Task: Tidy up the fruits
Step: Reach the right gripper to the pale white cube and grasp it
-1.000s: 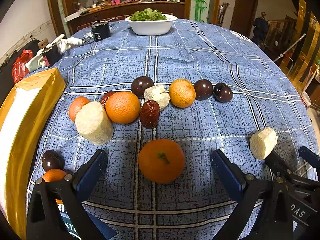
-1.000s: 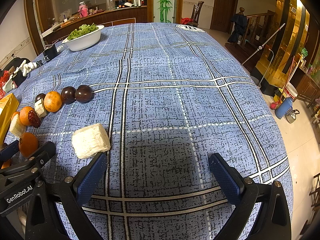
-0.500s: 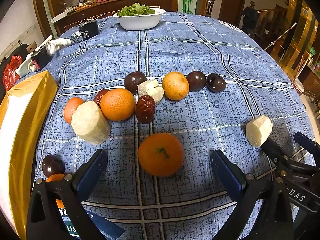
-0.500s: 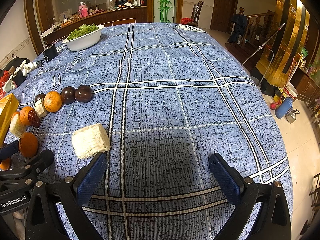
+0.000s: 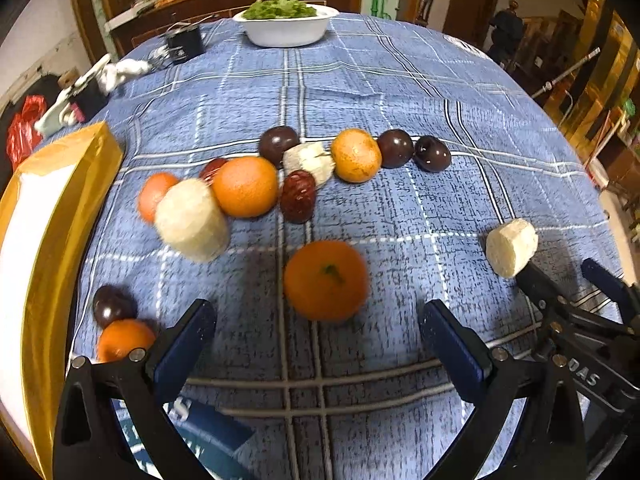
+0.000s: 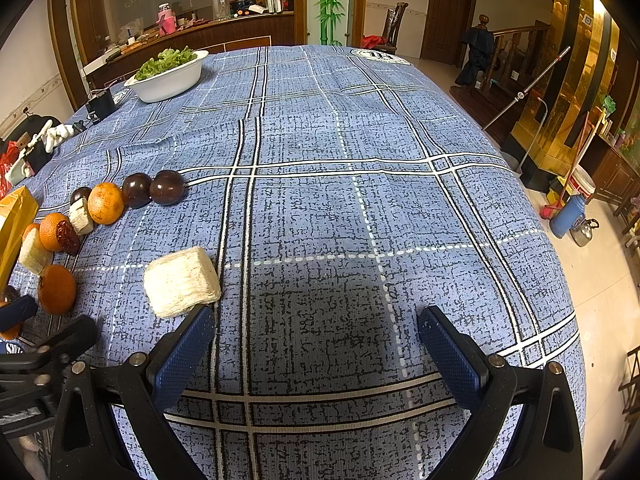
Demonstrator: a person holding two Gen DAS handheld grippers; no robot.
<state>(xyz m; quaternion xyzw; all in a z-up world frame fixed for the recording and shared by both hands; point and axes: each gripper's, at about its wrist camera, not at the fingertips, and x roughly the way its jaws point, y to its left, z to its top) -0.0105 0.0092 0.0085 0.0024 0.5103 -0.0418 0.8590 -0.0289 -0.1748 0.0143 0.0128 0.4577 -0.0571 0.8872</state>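
A loose orange [image 5: 326,280] lies on the blue checked cloth just ahead of my left gripper [image 5: 316,344], which is open and empty. Beyond it runs a curved row of fruit: oranges [image 5: 245,186], dark plums [image 5: 395,148], a red date [image 5: 298,196] and pale cane pieces [image 5: 190,224]. Another plum [image 5: 112,306] and orange [image 5: 124,338] sit at the near left. A pale cane chunk [image 6: 182,282] rests just ahead of the left finger of my right gripper [image 6: 316,344], which is open and empty. The same chunk [image 5: 512,246] shows at the right of the left wrist view.
A gold and white box [image 5: 44,248] lies along the table's left edge. A white bowl of greens [image 5: 286,26] and a small black device [image 5: 184,42] stand at the far side. The table edge drops off at right toward a floor with a blue flask [image 6: 566,216].
The left gripper has shifted and turned slightly, so the fruit row has slid a little in its view. The right gripper has stayed still.
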